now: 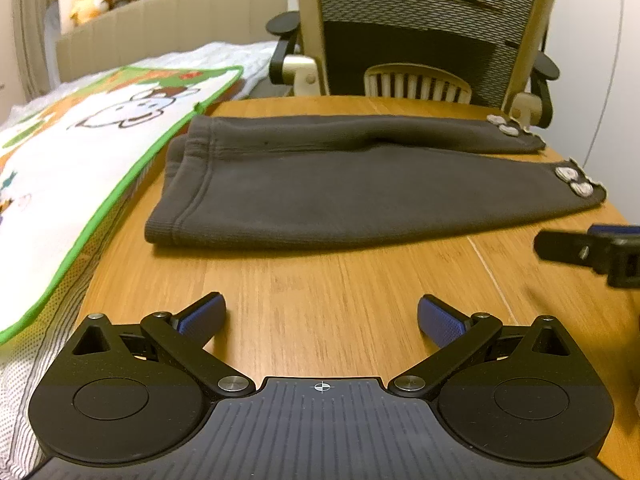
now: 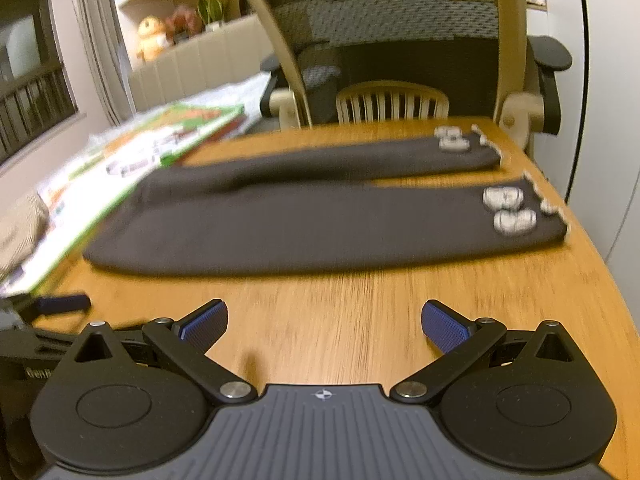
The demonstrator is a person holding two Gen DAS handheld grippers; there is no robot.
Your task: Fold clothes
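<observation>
Dark grey sweatpants (image 1: 360,188) lie flat across the wooden table (image 1: 340,300), waistband to the left, both legs running right, with white decorations (image 1: 572,180) at the cuffs. My left gripper (image 1: 322,318) is open and empty, hovering over bare table in front of the waistband end. My right gripper (image 2: 324,322) is open and empty, in front of the pants (image 2: 320,224) near their middle; its view is motion-blurred. One finger of the right gripper shows at the right edge of the left wrist view (image 1: 592,248), and a left finger shows in the right wrist view (image 2: 60,304).
A white cartoon-print cloth with green trim (image 1: 80,160) lies on the table's left side, beside the waistband. A mesh office chair (image 1: 420,40) stands behind the table's far edge. The table's right edge (image 2: 592,280) curves close to the cuffs.
</observation>
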